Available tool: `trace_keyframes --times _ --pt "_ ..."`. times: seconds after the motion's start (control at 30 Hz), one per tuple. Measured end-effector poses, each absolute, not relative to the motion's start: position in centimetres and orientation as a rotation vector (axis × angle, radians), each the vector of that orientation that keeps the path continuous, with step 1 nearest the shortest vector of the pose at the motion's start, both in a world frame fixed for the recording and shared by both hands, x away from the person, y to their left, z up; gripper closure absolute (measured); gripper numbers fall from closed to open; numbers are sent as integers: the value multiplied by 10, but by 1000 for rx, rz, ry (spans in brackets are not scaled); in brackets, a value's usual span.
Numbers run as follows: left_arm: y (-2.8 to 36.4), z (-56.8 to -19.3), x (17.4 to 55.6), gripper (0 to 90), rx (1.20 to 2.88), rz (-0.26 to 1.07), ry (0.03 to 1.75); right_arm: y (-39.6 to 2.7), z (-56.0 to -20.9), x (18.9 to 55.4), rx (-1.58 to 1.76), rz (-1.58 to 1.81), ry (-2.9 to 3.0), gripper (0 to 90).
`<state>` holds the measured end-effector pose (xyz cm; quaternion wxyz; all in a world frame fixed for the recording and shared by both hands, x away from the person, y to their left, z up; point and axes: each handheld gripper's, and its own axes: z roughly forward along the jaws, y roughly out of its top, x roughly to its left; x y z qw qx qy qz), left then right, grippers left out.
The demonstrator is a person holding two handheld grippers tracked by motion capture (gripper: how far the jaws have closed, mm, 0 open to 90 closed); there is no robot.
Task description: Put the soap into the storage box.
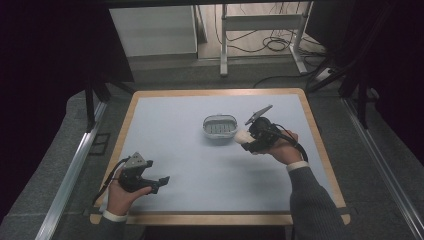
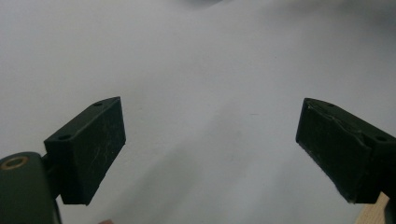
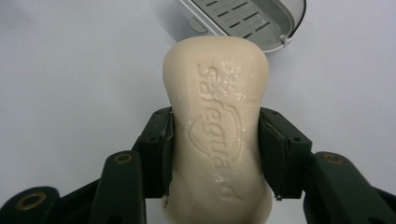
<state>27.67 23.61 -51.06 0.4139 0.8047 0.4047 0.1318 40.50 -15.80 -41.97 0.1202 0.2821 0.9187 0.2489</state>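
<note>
A cream bar of soap [image 3: 217,126] with an embossed brand name sits clamped at its waist in my right gripper [image 3: 215,149], both jaws pressed on its sides. From above, the soap [image 1: 242,136] pokes out of the right gripper [image 1: 252,140] just right of a white oval soap dish [image 1: 220,127] with a grey slotted insert. That dish [image 3: 252,21] lies beyond the soap's far end, empty. My left gripper [image 1: 160,182] rests low near the table's front left, open, its jaws wide apart over bare surface [image 2: 210,140].
The table has a pale blue top [image 1: 200,160] with a wooden border [image 1: 210,218]. Behind it stand a metal frame and loose cables [image 1: 275,42] on the floor. Dark curtains flank both sides.
</note>
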Motion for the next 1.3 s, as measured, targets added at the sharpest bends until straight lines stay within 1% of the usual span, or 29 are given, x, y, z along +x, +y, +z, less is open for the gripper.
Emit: trace_keyframes --times 1.0,1.3 --pt "237 -510 277 88 2023 331 1016 -131 -415 447 761 687 2722 492" --pt "237 -510 277 88 2020 329 1016 -122 -419 458 745 672 2733 492"
